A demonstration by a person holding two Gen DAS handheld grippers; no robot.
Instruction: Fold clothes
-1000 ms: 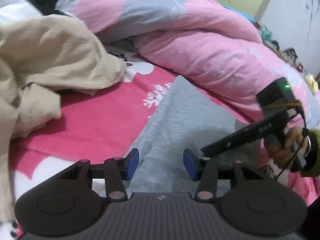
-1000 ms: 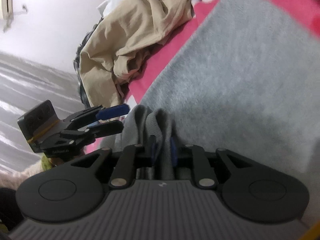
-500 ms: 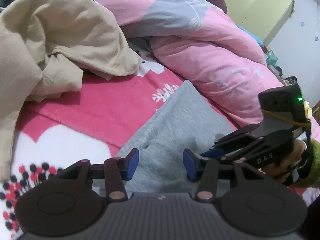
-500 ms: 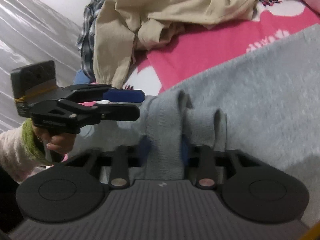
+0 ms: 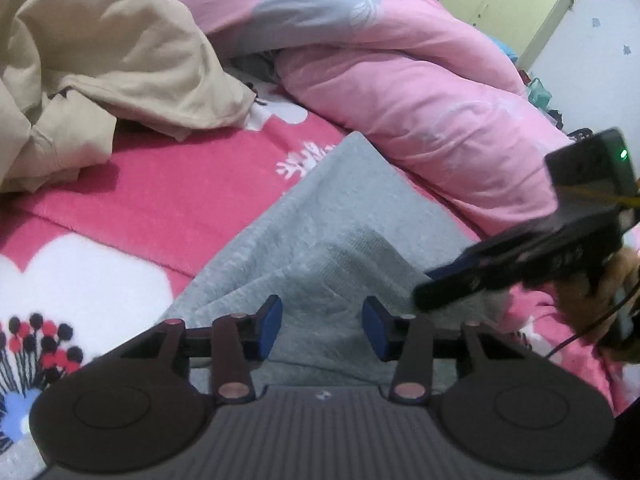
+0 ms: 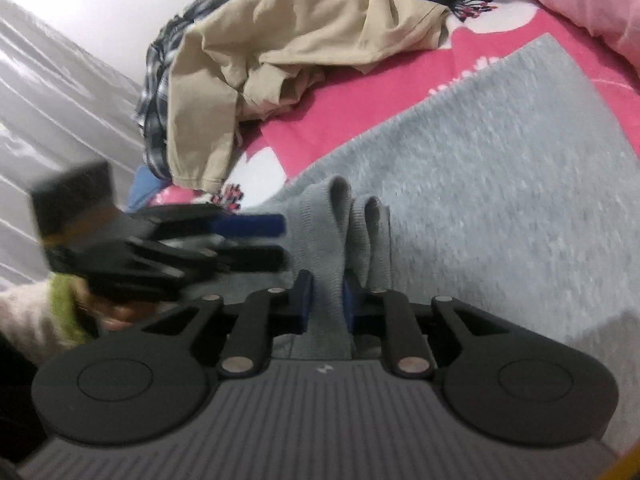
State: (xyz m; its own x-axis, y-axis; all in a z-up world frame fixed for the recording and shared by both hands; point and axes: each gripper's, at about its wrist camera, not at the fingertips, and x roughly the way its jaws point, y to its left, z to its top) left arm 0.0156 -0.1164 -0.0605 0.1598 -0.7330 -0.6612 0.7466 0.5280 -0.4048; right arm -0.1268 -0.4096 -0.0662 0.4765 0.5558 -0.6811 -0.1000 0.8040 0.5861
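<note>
A grey knit garment point(image 5: 340, 232) lies spread on the pink patterned bedsheet point(image 5: 168, 196); it fills the right of the right wrist view point(image 6: 500, 168). My right gripper point(image 6: 325, 300) is shut on a bunched fold of the garment's near edge point(image 6: 340, 216) and lifts it slightly; it shows in the left wrist view point(image 5: 452, 284) at the right. My left gripper point(image 5: 322, 328) is open, its blue pads either side of the grey cloth without clamping it. In the right wrist view it point(image 6: 256, 240) hovers just left of the held fold, blurred.
A crumpled beige garment point(image 5: 100, 64) lies at the left back of the bed, over a plaid one point(image 6: 156, 92). A pink and grey duvet point(image 5: 400, 64) is heaped along the far side. A yellow-green cupboard point(image 5: 512, 4) stands beyond. A pale curtain point(image 6: 48, 100) hangs at left.
My left gripper has moved forward over the grey garment's edge, closer to the right gripper. The right gripper has kept its hold on the fold and shifted a little.
</note>
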